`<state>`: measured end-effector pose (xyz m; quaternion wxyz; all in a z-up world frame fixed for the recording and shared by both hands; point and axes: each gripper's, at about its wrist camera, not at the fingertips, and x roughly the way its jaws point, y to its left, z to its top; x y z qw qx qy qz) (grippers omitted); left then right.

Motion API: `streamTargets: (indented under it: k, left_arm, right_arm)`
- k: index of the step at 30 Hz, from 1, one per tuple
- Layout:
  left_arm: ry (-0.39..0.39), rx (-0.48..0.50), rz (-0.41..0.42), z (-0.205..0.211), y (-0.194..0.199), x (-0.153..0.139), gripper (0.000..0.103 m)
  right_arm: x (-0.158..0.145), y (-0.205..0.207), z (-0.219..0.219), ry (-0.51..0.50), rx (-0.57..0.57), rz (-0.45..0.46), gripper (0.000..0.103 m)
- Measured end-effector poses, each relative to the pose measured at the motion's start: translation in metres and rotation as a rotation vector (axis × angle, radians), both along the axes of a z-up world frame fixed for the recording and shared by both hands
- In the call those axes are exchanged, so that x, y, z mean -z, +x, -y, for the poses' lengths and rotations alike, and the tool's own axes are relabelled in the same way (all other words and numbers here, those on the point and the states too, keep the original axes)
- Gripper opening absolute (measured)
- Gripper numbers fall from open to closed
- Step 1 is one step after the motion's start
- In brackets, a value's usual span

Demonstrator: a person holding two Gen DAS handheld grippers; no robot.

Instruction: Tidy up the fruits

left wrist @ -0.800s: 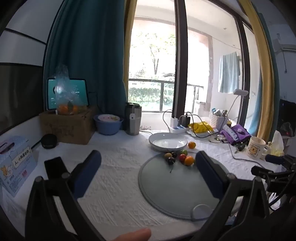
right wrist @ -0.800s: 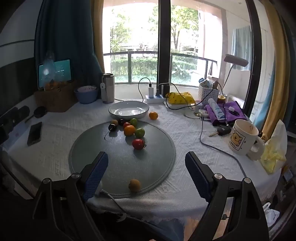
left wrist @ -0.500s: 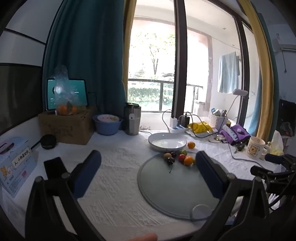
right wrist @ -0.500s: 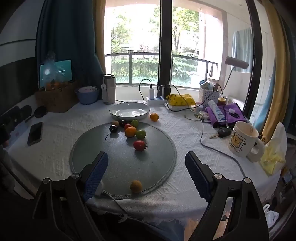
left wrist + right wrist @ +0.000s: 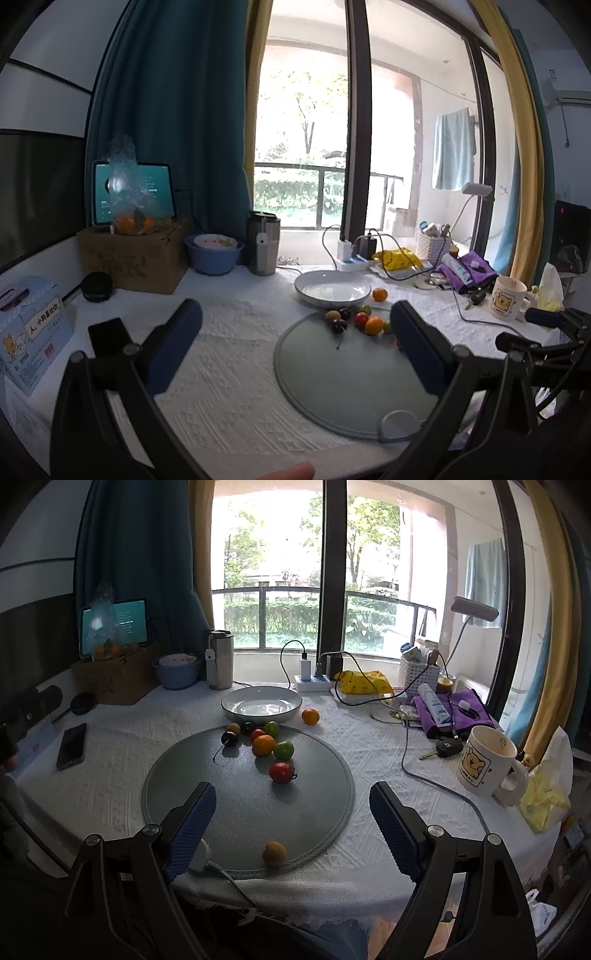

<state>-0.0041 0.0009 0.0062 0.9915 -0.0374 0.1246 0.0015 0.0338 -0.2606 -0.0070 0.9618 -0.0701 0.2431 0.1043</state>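
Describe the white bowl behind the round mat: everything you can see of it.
The white bowl is wide and shallow, glossy like glazed ceramic, with a thin darker rim. It sits upright on the white tablecloth, just past the far edge of the grey round mat. It is empty: no fruit inside. A cluster of small fruits lies close in front of it, and an orange fruit sits beside it on the cloth, apparently not touching. Neither gripper is near it.

Right jaw pad hides the red tomato [image 5: 398,344].
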Motion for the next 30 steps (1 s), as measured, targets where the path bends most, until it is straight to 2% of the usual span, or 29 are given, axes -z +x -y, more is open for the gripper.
streamTargets:
  k: [8, 30]
  left_arm:
    - [-0.005, 0.015, 0.020, 0.001, 0.002, -0.009, 0.103]
    - [-0.024, 0.017, 0.024, -0.002, 0.000, -0.011, 0.103]
  right_arm:
    - [-0.013, -0.001, 0.002, 0.000, 0.011, 0.028, 0.088]
    - [-0.013, -0.002, -0.002, -0.003, 0.005, 0.021, 0.088]
